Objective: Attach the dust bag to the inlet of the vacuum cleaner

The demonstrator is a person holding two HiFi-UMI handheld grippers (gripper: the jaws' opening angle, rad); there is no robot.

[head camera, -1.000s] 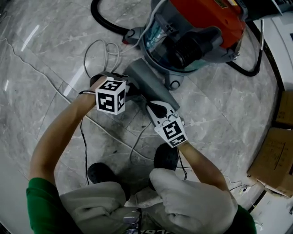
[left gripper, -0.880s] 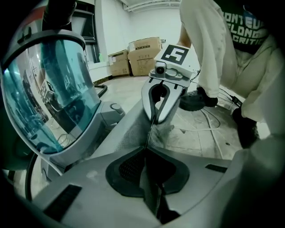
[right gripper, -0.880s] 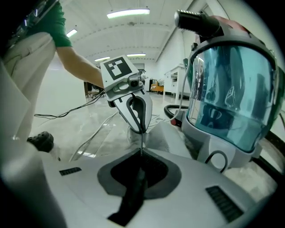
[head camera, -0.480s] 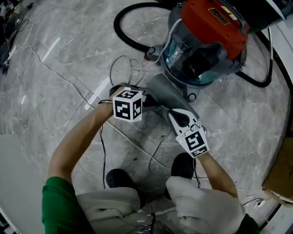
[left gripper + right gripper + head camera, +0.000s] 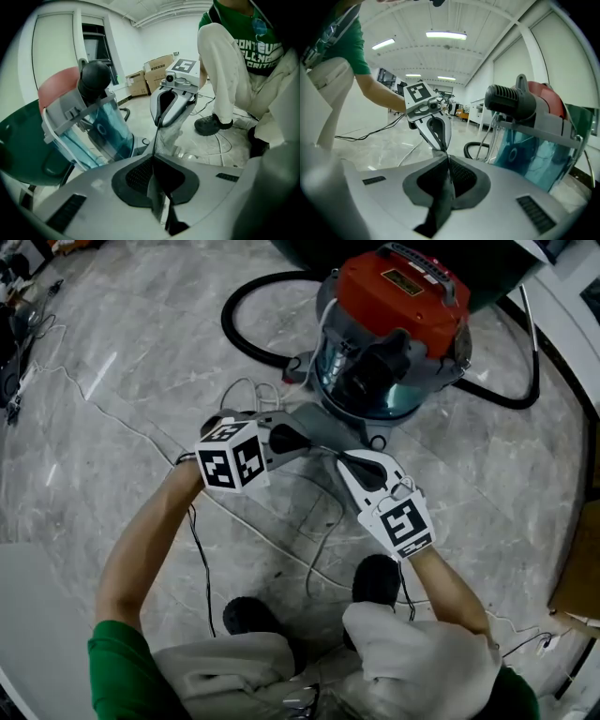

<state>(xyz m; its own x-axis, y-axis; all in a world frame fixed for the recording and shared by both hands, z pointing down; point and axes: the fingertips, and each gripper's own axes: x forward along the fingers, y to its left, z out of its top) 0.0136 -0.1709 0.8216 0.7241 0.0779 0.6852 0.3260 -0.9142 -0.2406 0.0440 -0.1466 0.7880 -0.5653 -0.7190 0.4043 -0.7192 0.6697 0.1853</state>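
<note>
My left claw [image 5: 298, 441] is clamped on one edge of the bag [image 5: 323, 427]. In the left gripper view its pads meet with only the thin grey sheet between them. My right claw [image 5: 345, 461] pinches the opposite edge the same way, jaws all but together on a dark strip of the fabric. The two claws face each other at close range. The bag is held up between them, seemingly clear of the floor [image 5: 141, 352], with its loose part sagging as grey mesh under the right claw.

Just beyond the bag stands the vacuum [image 5: 398, 296], with its red lid on and a see-through blue tank [image 5: 337, 362] below. A round port [image 5: 513, 155] shows on the tank wall, and I take it for the inlet. The bag is near the tank but apart from it, and nothing sits on the port. The hose [image 5: 246, 329] curls over the floor behind.

As I judge it, the pick-up is done and I have a two-sided hold, but the attaching itself has not begun. I have yet to bring the bag's mouth up to the port, line it up and press it on. I cannot make out the bag's opening in any view, so I cannot say whether it is turned toward the port.
</note>
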